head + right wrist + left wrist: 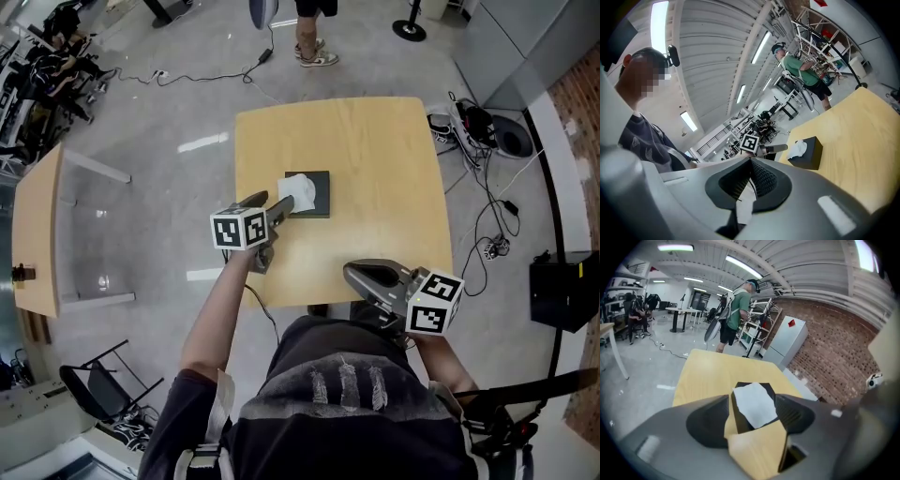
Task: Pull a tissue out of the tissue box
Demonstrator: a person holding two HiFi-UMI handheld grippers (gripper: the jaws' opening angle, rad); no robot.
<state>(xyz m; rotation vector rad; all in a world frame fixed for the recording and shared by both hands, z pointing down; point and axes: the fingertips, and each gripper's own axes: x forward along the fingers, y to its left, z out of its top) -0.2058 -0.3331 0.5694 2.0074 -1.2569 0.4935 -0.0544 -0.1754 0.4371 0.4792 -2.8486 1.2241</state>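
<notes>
A black tissue box [317,194] lies near the middle of the light wooden table [375,159], with a white tissue [298,190] standing out of its top. My left gripper [282,206] reaches in from the left, its tips at the tissue. In the left gripper view its jaws are wide open [754,405], with the box [738,418] and the tissue [757,404] showing between them, and the pads do not press on either. My right gripper [350,272] hovers over the table's near edge, apart from the box. Its jaws [751,162] meet at the tips, and I see the box [809,155] beyond them.
A person in a green shirt [737,310] stands beyond the far edge of the table. Cables and power strips [487,225] lie on the floor at the right by a black case [562,291]. A second wooden table [37,234] stands at the left.
</notes>
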